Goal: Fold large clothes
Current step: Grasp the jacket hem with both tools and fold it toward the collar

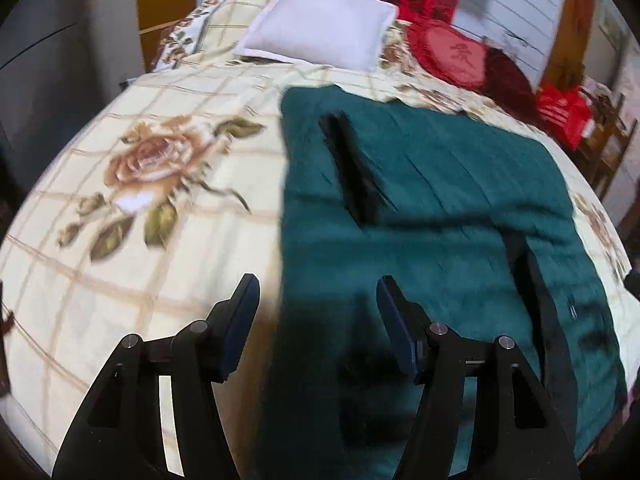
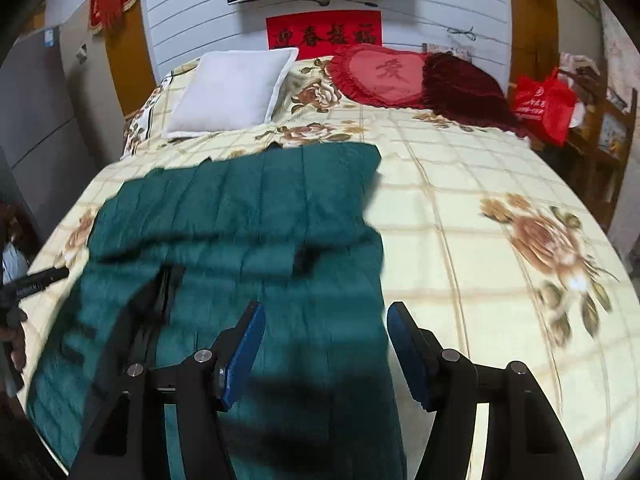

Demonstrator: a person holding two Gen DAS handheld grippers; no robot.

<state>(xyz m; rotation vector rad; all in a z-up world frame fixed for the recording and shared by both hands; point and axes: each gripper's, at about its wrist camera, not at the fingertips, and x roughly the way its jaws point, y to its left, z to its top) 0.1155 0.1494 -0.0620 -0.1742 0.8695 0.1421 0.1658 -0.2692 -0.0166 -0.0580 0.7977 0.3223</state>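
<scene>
On the left of the left wrist view the bed (image 1: 120, 240) shows its cream checked cover printed with brown roses. At the head of the bed lies a white pillow (image 1: 320, 24), and to its right a red heart-shaped cushion (image 1: 452, 56) beside a dark red cushion (image 1: 508, 76). The green quilted coat (image 1: 420, 200) is spread flat on the right half of this view, running from the middle of the bed down to its near edge, with a black pocket strip and a black zip line showing. The left tongs (image 1: 316, 300) hang above the coat's left edge, spread wide and holding nothing.

In the right wrist view the same coat (image 2: 240, 220) fills the left and centre, its upper part doubled over in a loose crease. The left tongs (image 2: 36, 280) poke in at the far left edge, too little in view there to judge. The right tongs (image 2: 326, 328) hover over the coat's right edge, also spread wide and empty. Bare cover lies to their right, and a red bag (image 2: 544, 104) sits just off the bed's far right corner.
</scene>
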